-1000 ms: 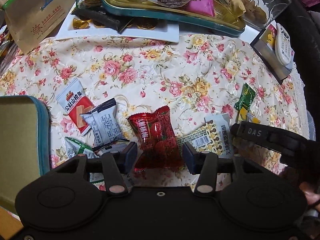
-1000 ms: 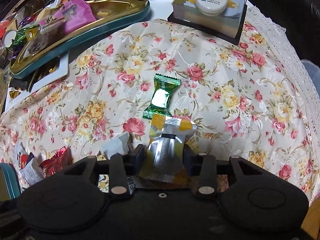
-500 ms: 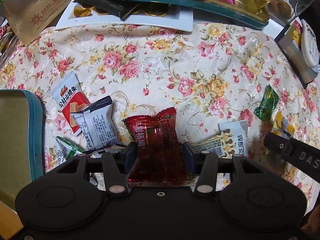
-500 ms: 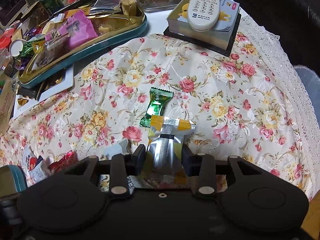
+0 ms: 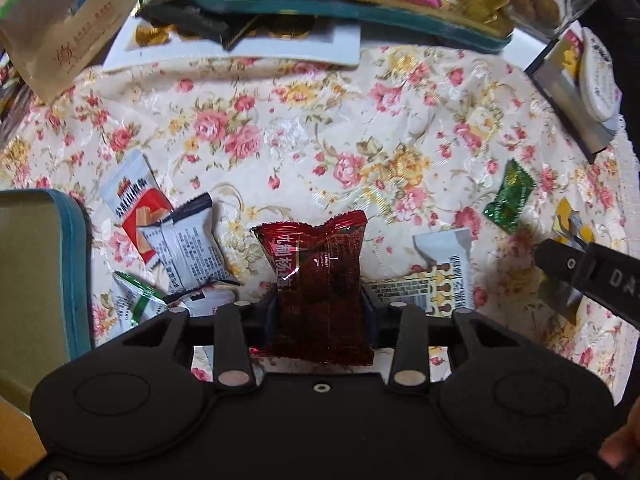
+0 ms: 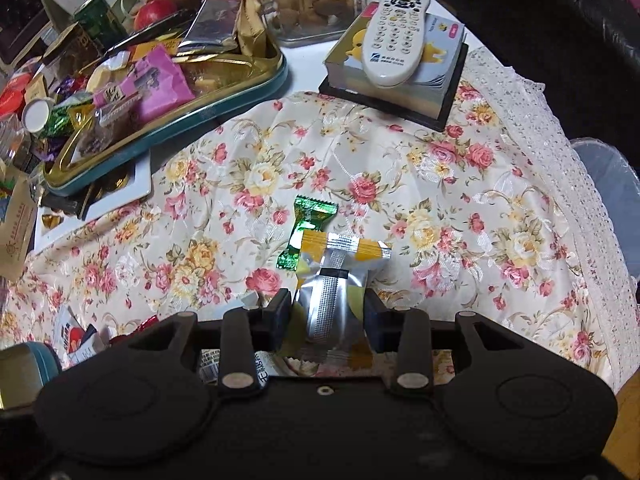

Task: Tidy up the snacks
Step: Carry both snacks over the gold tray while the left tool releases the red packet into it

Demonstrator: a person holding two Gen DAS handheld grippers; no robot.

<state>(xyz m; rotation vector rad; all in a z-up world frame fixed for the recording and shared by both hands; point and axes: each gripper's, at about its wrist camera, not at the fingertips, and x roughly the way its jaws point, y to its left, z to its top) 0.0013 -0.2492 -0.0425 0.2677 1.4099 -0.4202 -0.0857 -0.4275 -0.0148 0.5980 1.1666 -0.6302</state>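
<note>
Left gripper [image 5: 322,312] is pinching a dark red snack packet [image 5: 320,280] at lower centre of the left wrist view, packet standing upright btwn the fingers, above the floral tablecloth [image 5: 304,140]. Right gripper [image 6: 326,316] is clamped on a silver-and-yellow snack packet [image 6: 334,280] at lower centre of the right wrist view; its yellow top edge overlaps a green candy wrapper [image 6: 306,228] lying on the cloth just behind it. Left of the red packet in the left wrist view: a white-and-red packet [image 5: 134,204] w/ a grey-and-white packet [image 5: 184,248] partly over it, and a green-and-white packet [image 5: 136,300] below them. Right of it, a white packet w/ barcode [image 5: 436,280] flat on the cloth. A teal-rimmed tin [image 5: 40,272] sits at left edge. Upper part of the frame: a teal-and-gold tray [image 5: 360,8] heaped w/ snacks (pink bag among them). In the right wrist view, upper right, a white remote [image 6: 394,36] rests on a box [image 6: 404,84] on the tabletop.
</note>
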